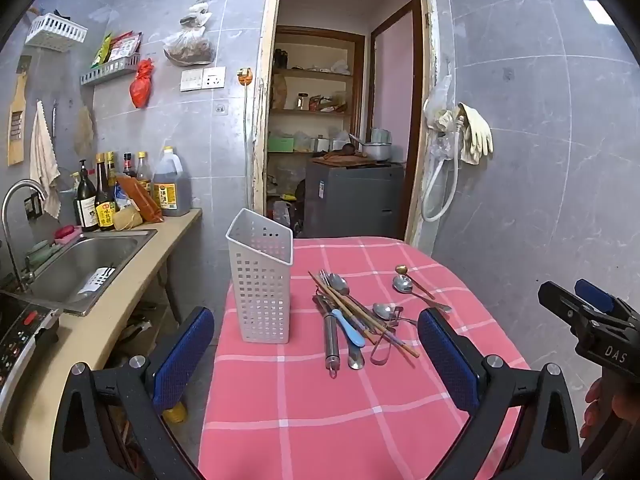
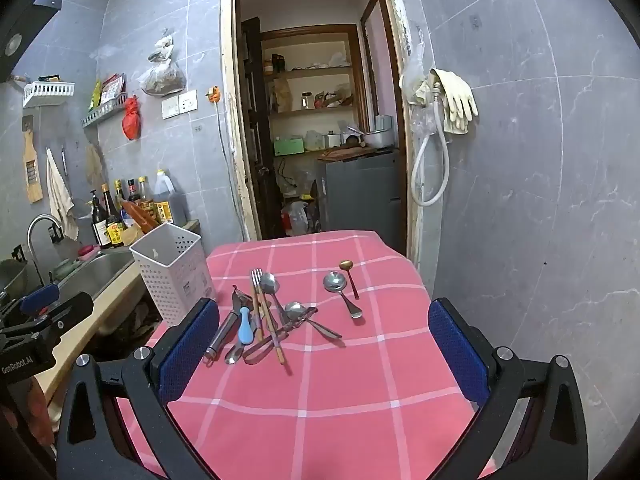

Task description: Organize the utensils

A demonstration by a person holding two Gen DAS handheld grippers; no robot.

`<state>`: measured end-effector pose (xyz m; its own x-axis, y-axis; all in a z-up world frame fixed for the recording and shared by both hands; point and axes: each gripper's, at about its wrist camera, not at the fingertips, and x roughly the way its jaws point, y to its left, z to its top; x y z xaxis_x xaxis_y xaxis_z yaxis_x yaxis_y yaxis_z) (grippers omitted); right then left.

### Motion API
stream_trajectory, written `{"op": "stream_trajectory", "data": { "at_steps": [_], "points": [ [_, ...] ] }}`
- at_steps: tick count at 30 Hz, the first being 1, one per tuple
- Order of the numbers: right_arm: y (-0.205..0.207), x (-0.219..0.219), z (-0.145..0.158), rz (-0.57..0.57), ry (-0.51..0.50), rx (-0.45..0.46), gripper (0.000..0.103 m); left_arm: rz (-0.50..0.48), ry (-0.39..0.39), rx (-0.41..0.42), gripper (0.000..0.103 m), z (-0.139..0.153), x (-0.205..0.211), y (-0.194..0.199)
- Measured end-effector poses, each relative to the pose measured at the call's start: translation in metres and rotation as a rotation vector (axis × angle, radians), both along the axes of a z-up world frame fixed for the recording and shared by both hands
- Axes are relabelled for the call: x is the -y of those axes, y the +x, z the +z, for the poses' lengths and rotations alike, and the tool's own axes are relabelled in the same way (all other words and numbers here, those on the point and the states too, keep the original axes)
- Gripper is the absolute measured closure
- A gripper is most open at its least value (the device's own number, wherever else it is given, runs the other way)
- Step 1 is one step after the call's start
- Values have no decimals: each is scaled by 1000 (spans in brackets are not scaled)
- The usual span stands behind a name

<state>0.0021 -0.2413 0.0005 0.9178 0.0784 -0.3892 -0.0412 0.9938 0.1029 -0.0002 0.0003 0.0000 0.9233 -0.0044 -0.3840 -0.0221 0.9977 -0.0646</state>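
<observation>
Over a pink-checked worktop (image 1: pixel 320 420), left hand-held gripper (image 1: pixel 316 360) and right hand-held gripper (image 2: pixel 324 360) hover wide open and empty; utensils (image 1: pixel 352 316) lie heaped beside the empty white holder (image 1: pixel 262 280). Sorting looks unstarted; next, likely grasping one piece.

Grey marble-look tiled walls (image 1: pixel 540 120) | open wood-framed doorway (image 2: pixel 316 0) onto pantry shelves (image 2: pixel 310 110) | steel sink (image 1: pixel 92 256) in beige counter (image 1: pixel 120 296), bottles behind | table under pink checked cloth (image 2: pixel 320 392)
</observation>
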Motion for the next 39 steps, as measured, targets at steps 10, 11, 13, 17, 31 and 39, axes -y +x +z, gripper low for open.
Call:
{"op": "stream_trajectory", "data": {
  "at_steps": [10, 11, 13, 17, 31, 39],
  "points": [
    [-4, -2, 1, 4, 2, 12, 1, 0, -1, -6, 0, 0, 0, 0],
    [-4, -2, 1, 3, 1, 11, 1, -1, -1, -6, 0, 0, 0, 0],
    [-3, -2, 1, 4, 1, 12, 1, -3, 0, -7, 0, 1, 0, 0],
    [-3, -1, 0, 5, 1, 12, 1, 1, -1, -6, 0, 0, 0, 0],
    [-3, -2, -3, 6, 2, 6, 1, 0, 0, -7, 0, 0, -2, -1],
    [-4, -6, -5, 7, 3, 4, 1, 0, 0, -8, 0, 0, -4, -2]
  ]
}}
